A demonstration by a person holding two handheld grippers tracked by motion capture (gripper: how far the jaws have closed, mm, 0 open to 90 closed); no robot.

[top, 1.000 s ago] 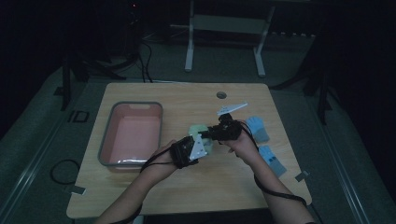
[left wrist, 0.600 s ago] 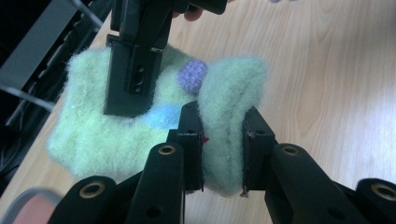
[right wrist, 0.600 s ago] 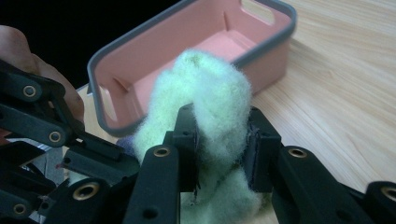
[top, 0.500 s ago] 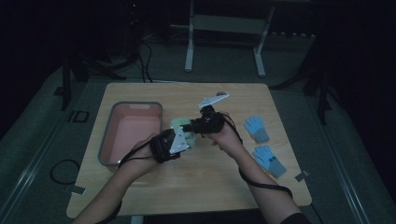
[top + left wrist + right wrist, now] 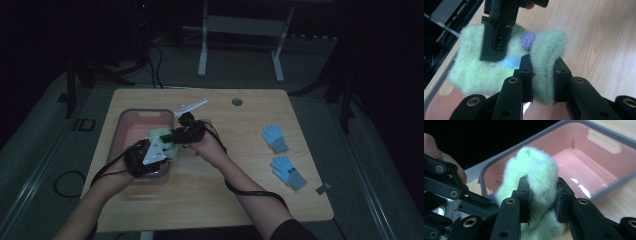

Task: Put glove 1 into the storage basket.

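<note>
Both grippers have carried the green fuzzy glove [image 5: 162, 137] leftward, to the pink tub's [image 5: 131, 131] near edge.

Left gripper [image 5: 543, 80] and right gripper [image 5: 543, 200] each pinch a fold of it, probably to keep it bunched for dropping in; two blue gloves [image 5: 281, 156] wait at right.

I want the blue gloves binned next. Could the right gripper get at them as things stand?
Probably not yet. The right gripper is shut on the green glove, as is the left gripper, above the pink bin. The blue gloves lie open on the table, nothing covering them.
</note>
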